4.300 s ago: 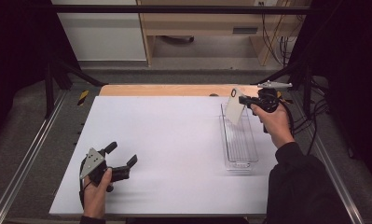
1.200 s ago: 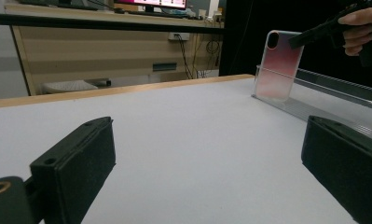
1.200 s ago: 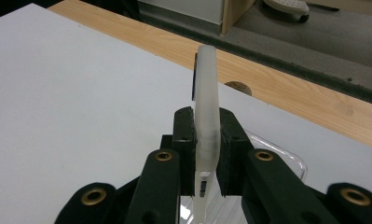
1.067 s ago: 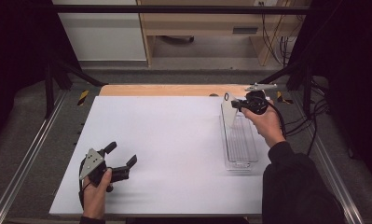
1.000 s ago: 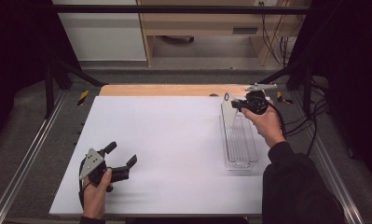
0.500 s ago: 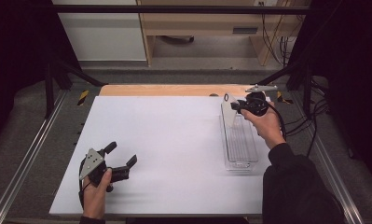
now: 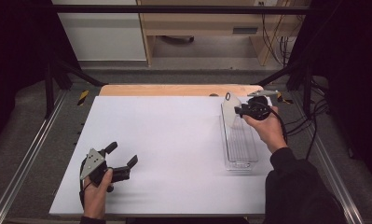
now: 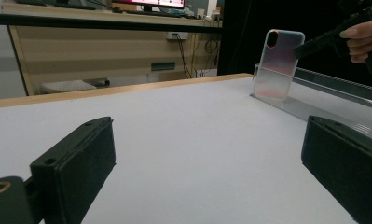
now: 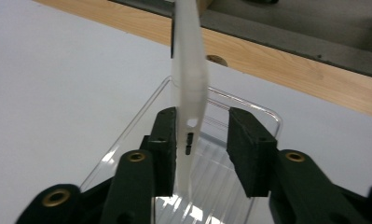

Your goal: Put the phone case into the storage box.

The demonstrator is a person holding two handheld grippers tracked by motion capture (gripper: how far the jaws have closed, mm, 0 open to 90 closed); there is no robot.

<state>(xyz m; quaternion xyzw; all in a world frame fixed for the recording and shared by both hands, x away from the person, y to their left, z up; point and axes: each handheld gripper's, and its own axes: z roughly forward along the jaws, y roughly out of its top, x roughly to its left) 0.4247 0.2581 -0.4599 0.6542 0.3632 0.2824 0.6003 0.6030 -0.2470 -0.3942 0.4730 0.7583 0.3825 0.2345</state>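
Standing upright in the far end of the clear tray (image 7: 239, 154), the translucent phone case (image 7: 230, 111) sits between the right gripper (image 9: 201, 140), whose jaws have just been opening. The left gripper (image 7: 120, 157) rests wide on the white surface (image 7: 165, 140).

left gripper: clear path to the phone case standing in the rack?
Probably yes. Bare white table lies between the open left gripper and the phone case, but the right gripper already straddles it.
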